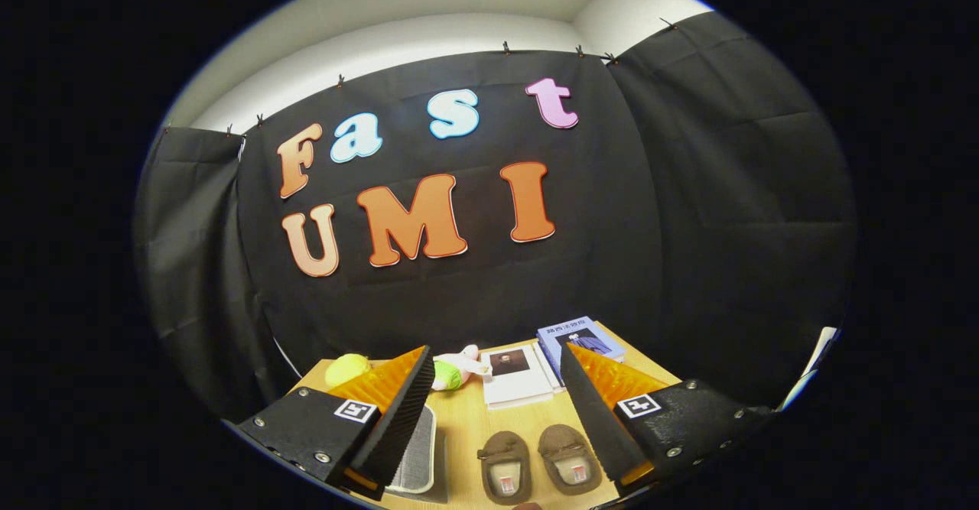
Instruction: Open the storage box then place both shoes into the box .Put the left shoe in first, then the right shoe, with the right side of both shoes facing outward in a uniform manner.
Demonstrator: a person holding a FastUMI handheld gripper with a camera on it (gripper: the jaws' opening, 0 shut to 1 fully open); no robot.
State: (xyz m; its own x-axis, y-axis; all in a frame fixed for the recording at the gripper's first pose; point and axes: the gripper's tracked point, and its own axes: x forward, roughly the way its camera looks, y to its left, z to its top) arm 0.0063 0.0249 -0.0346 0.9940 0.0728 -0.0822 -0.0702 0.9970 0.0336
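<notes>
Two small brown shoes stand side by side on the wooden table (466, 426), toes pointing away from me: one shoe (504, 466) on the left and the other shoe (570, 458) on the right. They sit low between my fingers. My gripper (496, 361) is open, held well above the table, with nothing between its fingers. By the left finger lies a clear storage box (417, 453), partly hidden behind that finger; I cannot tell whether its lid is open.
Beyond the shoes lie a white book (516, 376) and a blue book (581, 339) near the table's far edge. A small plush toy (457, 368) and a yellow ball (346, 369) sit at the far left. Black cloth walls the booth behind the table.
</notes>
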